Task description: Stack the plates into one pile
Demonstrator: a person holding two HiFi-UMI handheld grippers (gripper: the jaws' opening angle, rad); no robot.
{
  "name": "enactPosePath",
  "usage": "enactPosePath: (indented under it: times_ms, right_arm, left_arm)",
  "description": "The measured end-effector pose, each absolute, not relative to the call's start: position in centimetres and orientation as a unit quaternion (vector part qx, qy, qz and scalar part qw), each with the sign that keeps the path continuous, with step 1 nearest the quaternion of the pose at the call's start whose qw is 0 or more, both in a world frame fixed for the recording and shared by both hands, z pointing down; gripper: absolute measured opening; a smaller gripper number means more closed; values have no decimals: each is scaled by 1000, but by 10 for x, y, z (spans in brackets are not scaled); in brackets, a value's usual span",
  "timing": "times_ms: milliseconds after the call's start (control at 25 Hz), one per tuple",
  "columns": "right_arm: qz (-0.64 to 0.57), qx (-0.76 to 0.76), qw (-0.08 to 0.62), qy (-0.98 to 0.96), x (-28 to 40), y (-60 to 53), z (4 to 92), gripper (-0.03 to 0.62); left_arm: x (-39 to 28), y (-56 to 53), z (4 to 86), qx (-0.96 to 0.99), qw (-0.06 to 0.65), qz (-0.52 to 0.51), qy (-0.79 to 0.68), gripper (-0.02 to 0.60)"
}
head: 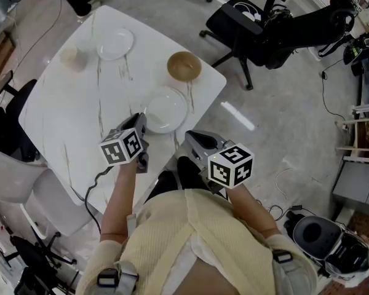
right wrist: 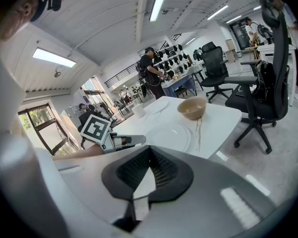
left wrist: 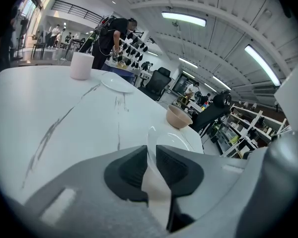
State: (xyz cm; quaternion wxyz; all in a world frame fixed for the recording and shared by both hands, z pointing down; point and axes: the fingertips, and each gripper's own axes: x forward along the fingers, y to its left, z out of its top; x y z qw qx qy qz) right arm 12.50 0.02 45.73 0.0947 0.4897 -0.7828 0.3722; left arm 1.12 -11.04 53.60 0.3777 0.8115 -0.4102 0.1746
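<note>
marble table [head: 61, 112] w/ glossy white plate [head: 166, 110], rim btwn slightly parted left gripper [head: 142, 120]; right gripper [head: 189, 136] closed.

Left tongs [left wrist: 150, 150] slightly apart around near plate [left wrist: 175, 141] rim, bowl [left wrist: 179, 117] beyond, far plate [left wrist: 116, 82], cup [left wrist: 81, 65]

Left gripper: grey two-jaw hand-held gripper with a marker cube [head: 141, 120], pointed forward and tilted down; black pads [left wrist: 126, 170] stood a narrow gap apart, with the rim of the white round plate [head: 165, 110] in the gap, not pinched.
Right gripper: matching grey two-jaw gripper [head: 192, 135], tilted down; jaws were closed together with nothing between them.
Left forearm: bare [head: 119, 195], stretched forward.
Right forearm: bare [head: 251, 203], held nearer the body.
</note>
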Motion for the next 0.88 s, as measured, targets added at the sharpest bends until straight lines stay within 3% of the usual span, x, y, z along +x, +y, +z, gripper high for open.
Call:
enactPosePath:
  times_ms: [480,640,880]
  right_arm:
    - [362,489,98,-788,116,2,450,2]
    - [353,490,101,-791,109,3,445,2]
    - [337,492,106,-795,96,1,436,2]
  left_arm:
    - [8,-107,517,833,337,166,-407,78]
    - [4,-99,489,855,314,136,-391,35]
    - [-23,-84,456,864,307,89,-389,24]
